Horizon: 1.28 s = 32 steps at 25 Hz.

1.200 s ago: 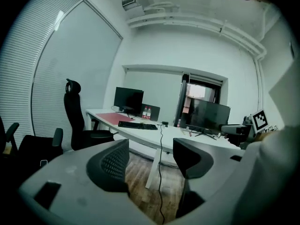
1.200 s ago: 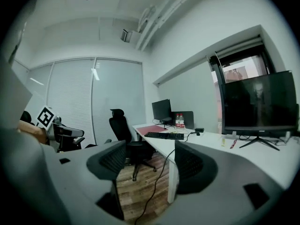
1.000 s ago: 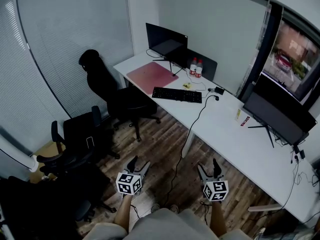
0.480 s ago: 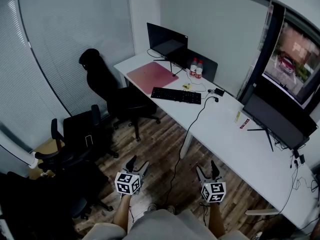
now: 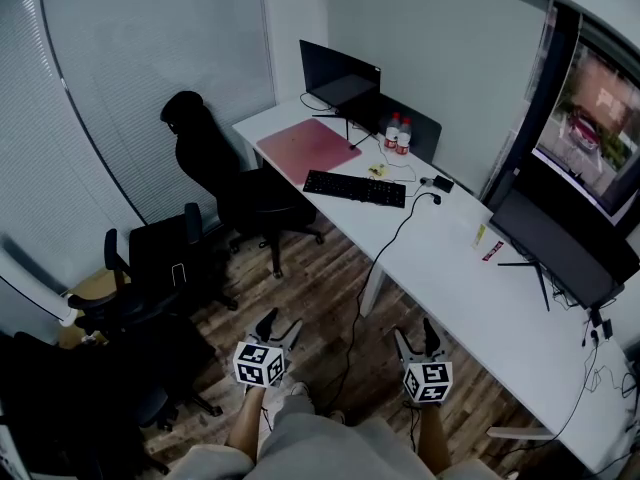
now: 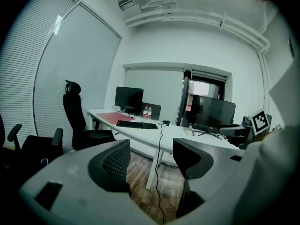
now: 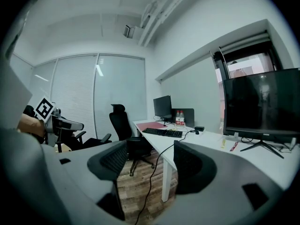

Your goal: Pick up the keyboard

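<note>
Off the left end of the white desk (image 5: 440, 258) stood a cluster of black office chairs (image 5: 165, 263). A high-backed chair (image 5: 205, 158) was drawn close to the desk's left front edge. Short of that front edge, over the wood floor (image 5: 320, 288), the left gripper (image 5: 278, 326) was held low, its marker cube turned toward the person. Its 2 jaws stood apart with nothing between them, and the left gripper view showed only floor through the gap.

On the desk's far left part lay a pink mat (image 5: 308, 146), with a dark monitor (image 5: 340, 76) behind it at the desk's back edge. The keyboard (image 5: 354, 188), black and flat, lay on the desk just right of the mat and near the front edge, well apart from both grippers. Behind it, toward the desk's back edge, stood 2 bottles (image 5: 398, 134) with red labels. A black cable (image 5: 385, 248) ran from the desk top right of the keyboard, over the front edge and down to the floor.

The right gripper (image 5: 416, 336) hung in front of the desk's middle stretch, about as far from the front edge as the left one. Its jaws too were spread wide and empty. On the desk's right part stood a larger dark monitor (image 5: 560, 243) on a stand, with a few small items (image 5: 483, 238) lying just left of it.
</note>
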Each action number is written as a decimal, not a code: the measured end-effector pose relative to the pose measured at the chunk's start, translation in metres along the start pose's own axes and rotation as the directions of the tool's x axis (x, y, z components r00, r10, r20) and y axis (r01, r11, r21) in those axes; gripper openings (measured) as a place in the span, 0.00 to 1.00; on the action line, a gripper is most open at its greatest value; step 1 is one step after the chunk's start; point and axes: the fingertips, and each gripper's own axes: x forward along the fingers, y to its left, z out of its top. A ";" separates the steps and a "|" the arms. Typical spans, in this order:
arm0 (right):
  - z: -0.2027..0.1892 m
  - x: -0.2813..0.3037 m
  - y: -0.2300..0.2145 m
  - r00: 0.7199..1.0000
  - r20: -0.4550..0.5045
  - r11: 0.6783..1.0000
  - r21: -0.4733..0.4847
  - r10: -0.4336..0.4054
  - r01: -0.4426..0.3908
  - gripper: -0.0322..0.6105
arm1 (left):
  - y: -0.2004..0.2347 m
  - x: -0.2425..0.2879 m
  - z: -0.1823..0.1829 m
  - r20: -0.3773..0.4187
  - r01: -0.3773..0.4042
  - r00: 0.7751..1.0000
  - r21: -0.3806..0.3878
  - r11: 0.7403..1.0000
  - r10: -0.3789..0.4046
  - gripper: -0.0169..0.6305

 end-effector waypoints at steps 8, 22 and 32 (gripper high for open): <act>0.000 0.024 -0.007 1.000 -0.008 1.000 -0.001 0.007 -0.007 0.50 | 0.012 0.019 -0.001 -0.013 -0.010 1.000 -0.004 1.000 0.010 0.44; 0.031 0.116 -0.029 0.999 -0.016 0.999 -0.013 -0.050 0.050 0.50 | 0.070 0.112 0.039 -0.011 0.049 0.999 0.002 0.999 -0.049 0.44; 0.057 0.185 -0.035 0.994 -0.016 0.994 -0.011 -0.107 0.107 0.50 | 0.129 0.173 0.072 -0.010 0.079 0.997 0.006 0.997 -0.079 0.44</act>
